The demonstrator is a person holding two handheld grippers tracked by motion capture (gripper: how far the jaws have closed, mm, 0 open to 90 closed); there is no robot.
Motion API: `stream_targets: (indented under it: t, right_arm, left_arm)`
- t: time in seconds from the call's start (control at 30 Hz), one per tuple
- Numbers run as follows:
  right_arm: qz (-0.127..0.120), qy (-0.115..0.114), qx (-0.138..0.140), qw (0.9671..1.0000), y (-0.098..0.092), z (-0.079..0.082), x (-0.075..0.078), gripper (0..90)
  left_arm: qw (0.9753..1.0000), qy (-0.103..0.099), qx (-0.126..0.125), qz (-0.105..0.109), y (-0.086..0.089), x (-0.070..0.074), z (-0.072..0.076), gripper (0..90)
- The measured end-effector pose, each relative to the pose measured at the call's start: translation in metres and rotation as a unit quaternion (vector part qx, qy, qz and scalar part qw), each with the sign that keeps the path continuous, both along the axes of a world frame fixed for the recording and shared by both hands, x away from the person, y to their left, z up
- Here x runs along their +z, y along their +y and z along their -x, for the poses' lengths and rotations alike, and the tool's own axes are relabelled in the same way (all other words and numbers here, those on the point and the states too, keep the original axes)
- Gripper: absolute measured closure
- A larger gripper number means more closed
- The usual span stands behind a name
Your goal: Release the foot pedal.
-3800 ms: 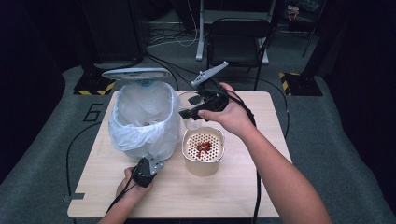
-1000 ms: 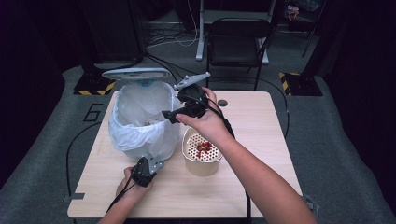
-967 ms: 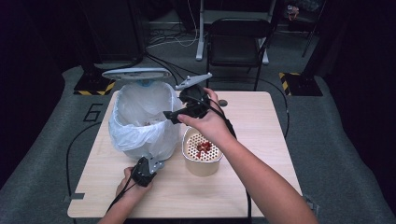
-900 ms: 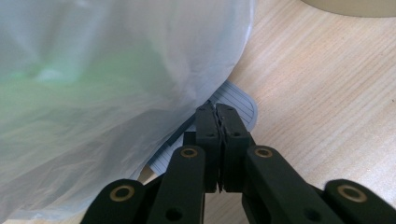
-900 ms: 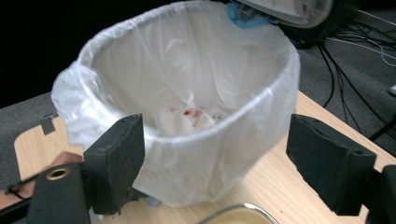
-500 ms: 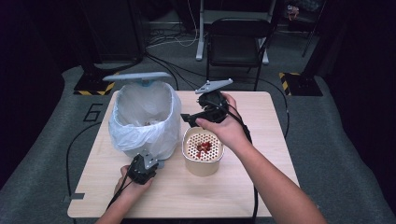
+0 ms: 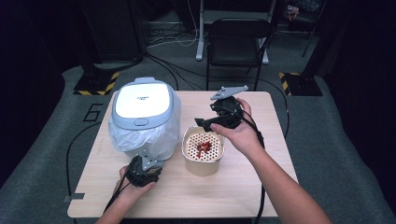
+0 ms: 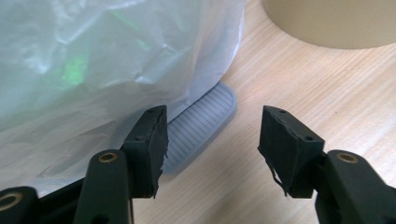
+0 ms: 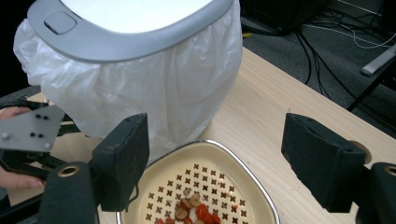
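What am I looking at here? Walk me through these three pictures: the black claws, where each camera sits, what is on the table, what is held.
A person sits at a wooden table holding a hand-operated, two-jaw tool in each hand. No robot arm is involved. The high view looks down from above. The other two views come from cameras riding on each tool, looking out along its black jaws.

On the table stands a pedal bin, lid closed, lined with a white plastic bag. Beside it is a cream container with a perforated insert holding some red food scraps.

The left gripper is open, low by the bin's grey foot pedal. The right gripper is open above the container. Neither holds anything.
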State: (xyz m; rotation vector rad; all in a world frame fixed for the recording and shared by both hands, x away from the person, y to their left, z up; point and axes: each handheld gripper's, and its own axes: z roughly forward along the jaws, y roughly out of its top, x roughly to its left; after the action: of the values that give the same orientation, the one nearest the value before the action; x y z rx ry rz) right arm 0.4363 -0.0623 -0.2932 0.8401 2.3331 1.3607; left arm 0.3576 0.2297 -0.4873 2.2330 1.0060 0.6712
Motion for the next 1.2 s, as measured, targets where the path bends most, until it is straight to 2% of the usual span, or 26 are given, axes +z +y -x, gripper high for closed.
stream_targets:
  t: [0.07,0.2,0.23,0.33,0.37,0.4,0.5,0.6,0.63,0.67,0.7,0.73,0.8,0.83,0.97,1.0,1.03,1.07,1.1,1.17,1.2]
  right_arm:
    - [0.0,-0.002,-0.001,1.0,-0.007,0.003,-0.004,23.2]
    - [0.0,0.002,-0.01,0.9999,-0.014,0.007,-0.008,23.2]
    - [0.002,0.003,-0.01,0.9999,-0.015,0.008,-0.009,23.2]
    - [0.004,0.007,-0.014,0.9999,-0.02,0.012,-0.013,23.2]
    - [0.002,0.005,-0.013,0.9999,-0.021,0.012,-0.014,23.2]
    - [0.007,0.005,-0.016,0.9998,-0.022,0.014,-0.015,23.2]
    - [0.007,0.001,-0.018,0.9998,-0.026,0.018,-0.018,23.6]
    - [0.007,0.001,-0.022,0.9997,-0.029,0.021,-0.02,23.8]
    - [0.006,0.004,-0.025,0.9997,-0.031,0.023,-0.022,24.0]
    - [0.007,0.001,-0.027,0.9996,-0.035,0.024,-0.025,25.4]
    - [0.007,0.001,-0.027,0.9996,-0.035,0.024,-0.025,25.4]
    - [0.005,0.001,-0.028,0.9996,-0.037,0.025,-0.027,26.1]
    - [-0.006,0.005,-0.033,0.9994,-0.043,0.026,-0.035,26.5]
    - [-0.004,0.009,-0.037,0.9993,-0.046,0.026,-0.039,26.5]
    - [-0.008,0.018,-0.048,0.9987,-0.054,0.027,-0.048,26.5]
    - [-0.006,0.019,-0.051,0.9985,-0.057,0.028,-0.051,26.5]
    - [-0.009,0.021,-0.056,0.9982,-0.061,0.028,-0.054,26.5]
    - [-0.012,0.021,-0.059,0.9979,-0.066,0.029,-0.059,26.5]
    - [-0.012,0.021,-0.059,0.9979,-0.066,0.029,-0.059,26.5]
    - [-0.011,0.021,-0.077,0.9968,-0.076,0.031,-0.065,26.5]
    - [-0.009,0.021,-0.082,0.9964,-0.08,0.033,-0.068,26.5]
  left_arm:
    - [0.9999,0.003,0.001,0.014,0.002,0.004,0.002,40.4]
    - [0.9998,0.008,-0.003,0.016,0.008,0.01,0.003,39.6]
    - [0.9991,0.02,0.012,0.035,0.008,0.011,0.005,39.4]
    - [0.9986,0.027,0.012,0.044,0.014,0.015,0.004,38.3]
    - [0.9978,0.029,0.02,0.056,0.015,0.015,0.005,37.6]
    - [0.9988,0.025,0.009,0.041,0.019,0.018,0.004,37.0]
    - [0.999,0.027,0.012,0.034,0.025,0.019,0.007,36.6]
    - [0.9988,0.031,0.015,0.036,0.03,0.018,0.009,36.6]
    - [0.9985,0.031,0.021,0.039,0.032,0.016,0.01,36.6]
    - [0.9974,0.037,0.035,0.052,0.032,0.014,0.012,36.8]
    - [0.9972,0.039,0.034,0.053,0.035,0.014,0.012,36.8]
    - [0.9986,0.036,0.022,0.031,0.04,0.014,0.012,37.0]
    - [0.9989,0.033,0.026,0.019,0.048,0.012,0.013,37.1]
    - [0.9979,0.039,0.039,0.035,0.05,0.01,0.014,37.1]
    - [0.998,0.039,0.037,0.034,0.06,0.009,0.013,37.3]
    - [0.9979,0.024,0.046,0.038,0.063,0.007,0.013,37.3]
    - [0.9974,0.032,0.046,0.044,0.065,0.007,0.014,37.3]
    - [0.9971,0.028,0.048,0.051,0.069,0.005,0.014,37.3]
    - [0.9971,0.028,0.048,0.051,0.069,0.005,0.014,37.3]
    - [0.9973,0.024,0.048,0.05,0.074,0.004,0.014,37.7]
    - [0.9978,0.02,0.046,0.043,0.076,0.005,0.013,37.7]
